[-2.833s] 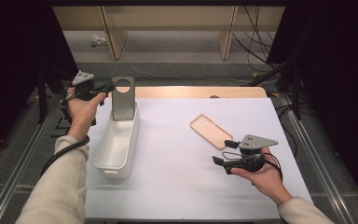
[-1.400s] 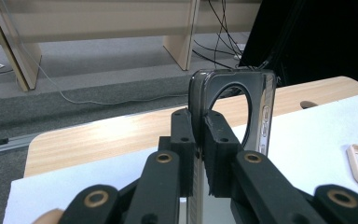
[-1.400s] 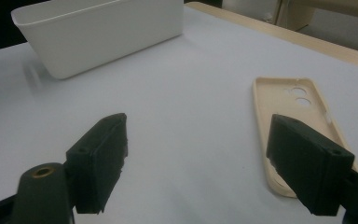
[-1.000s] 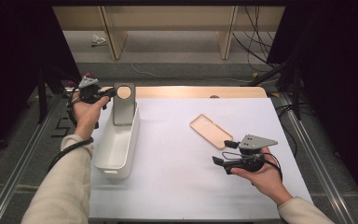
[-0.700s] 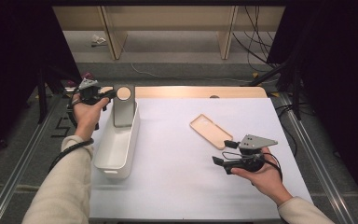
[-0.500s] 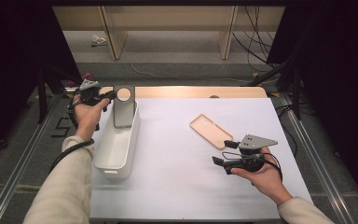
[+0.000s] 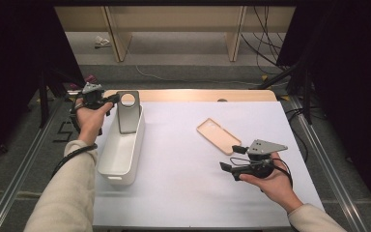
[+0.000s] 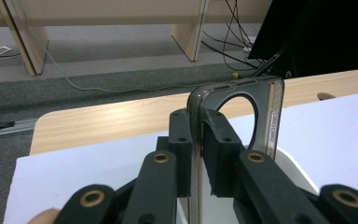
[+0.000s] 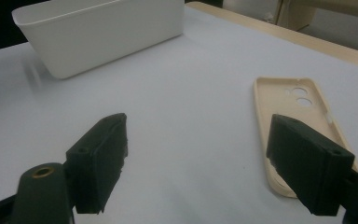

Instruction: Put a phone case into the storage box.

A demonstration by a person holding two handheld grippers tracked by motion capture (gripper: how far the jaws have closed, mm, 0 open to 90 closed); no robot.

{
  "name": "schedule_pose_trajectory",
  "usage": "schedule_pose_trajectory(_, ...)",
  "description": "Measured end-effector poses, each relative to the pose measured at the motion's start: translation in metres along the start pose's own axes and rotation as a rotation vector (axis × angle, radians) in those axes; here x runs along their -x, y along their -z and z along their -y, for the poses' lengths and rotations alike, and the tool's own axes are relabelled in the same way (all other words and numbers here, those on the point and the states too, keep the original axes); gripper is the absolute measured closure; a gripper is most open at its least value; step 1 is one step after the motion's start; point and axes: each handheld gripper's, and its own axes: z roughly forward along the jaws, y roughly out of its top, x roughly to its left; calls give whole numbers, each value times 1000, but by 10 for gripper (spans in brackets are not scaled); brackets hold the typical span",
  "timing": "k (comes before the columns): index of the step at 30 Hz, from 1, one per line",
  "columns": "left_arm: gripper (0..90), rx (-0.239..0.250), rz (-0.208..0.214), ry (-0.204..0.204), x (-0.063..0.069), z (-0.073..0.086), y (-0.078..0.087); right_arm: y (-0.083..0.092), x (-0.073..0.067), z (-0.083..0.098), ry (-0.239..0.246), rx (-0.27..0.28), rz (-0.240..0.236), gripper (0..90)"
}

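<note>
Gripper (left) clamps grey phone case upright over bin.

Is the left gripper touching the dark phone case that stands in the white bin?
Touching. The left gripper view shows the left gripper with both jaws pressed on the edge of the dark phone case, no gap either side.
</note>
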Motion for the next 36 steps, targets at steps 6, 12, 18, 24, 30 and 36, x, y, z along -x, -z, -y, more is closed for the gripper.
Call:
schedule_pose_trajectory(6, 797, -10, -13, -13, -1, 0, -2, 0, 0, 0, 0, -1, -1, 214)
schedule_pose_trajectory(12, 774, -23, -26, -34, 1, -1, -5, 0, 0, 0, 1, -1, -1, 214)
schedule_pose_trajectory(18, 749, -51, -50, -54, 3, 0, -9, 0, 0, 0, 1, -2, -1, 214)
schedule_pose_trajectory(24, 713, -71, -69, -62, 4, 1, -11, 0, 0, 0, 2, -2, -1, 213)
schedule_pose_trajectory(30, 605, -85, -87, -42, 6, -1, -11, -1, 0, 0, 3, -4, -2, 214)
schedule_pose_trajectory(36, 399, -95, -98, -28, 8, -5, -7, -1, 0, 0, 2, -5, -1, 213)
